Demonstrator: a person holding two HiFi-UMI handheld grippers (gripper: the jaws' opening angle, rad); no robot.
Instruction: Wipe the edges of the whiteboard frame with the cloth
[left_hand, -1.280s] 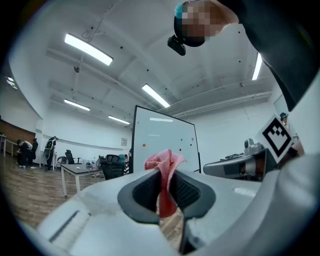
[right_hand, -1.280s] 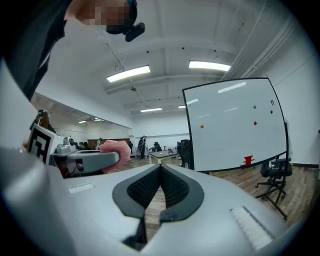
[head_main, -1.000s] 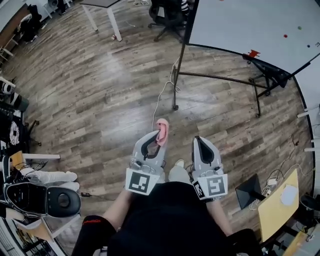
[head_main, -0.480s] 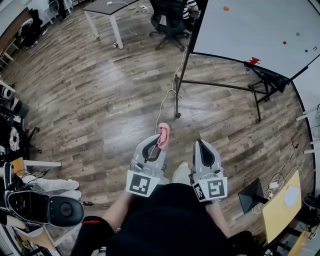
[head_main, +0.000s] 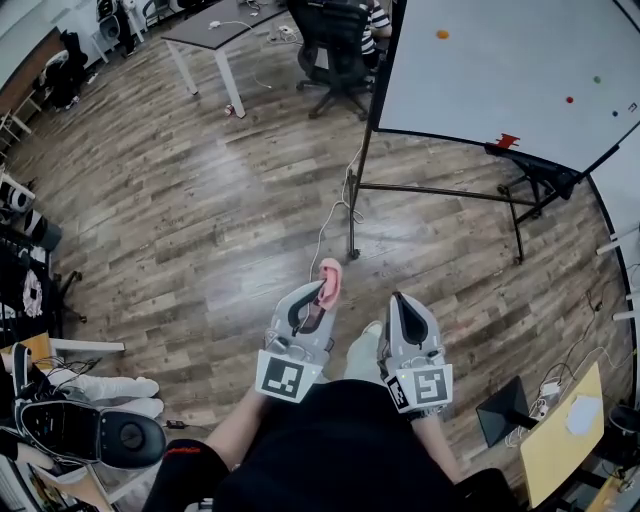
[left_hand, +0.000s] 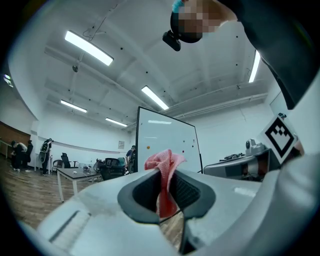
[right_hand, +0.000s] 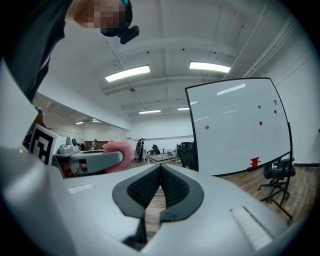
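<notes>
The left claw (left_hand: 167, 172) is clamped tight on the pink cloth (left_hand: 164, 165), whose crumpled top pokes up above the jaw tips while the rest hangs down between the dark pads. Beside it, the right claw (right_hand: 160, 169) has its jaws pressed together with nothing between them. In the head view both are held out low in front of the person's dark-clothed body, side by side and just apart, marker cubes toward the body and tips pointing ahead over the wooden floor (head_main: 190, 210). A pale cable (head_main: 330, 215) snakes across the boards from just ahead of the cloth toward the black stand (head_main: 440, 190). On that stand sits the whiteboard (head_main: 510, 70), well apart from both claws, its dark frame running along the near edge, a small red piece (head_main: 507, 140) low on it and an orange dot (head_main: 441, 34) higher up. Further left stand a black office chair (head_main: 335, 40) and a tabletop (head_main: 215, 20) on white legs.
</notes>
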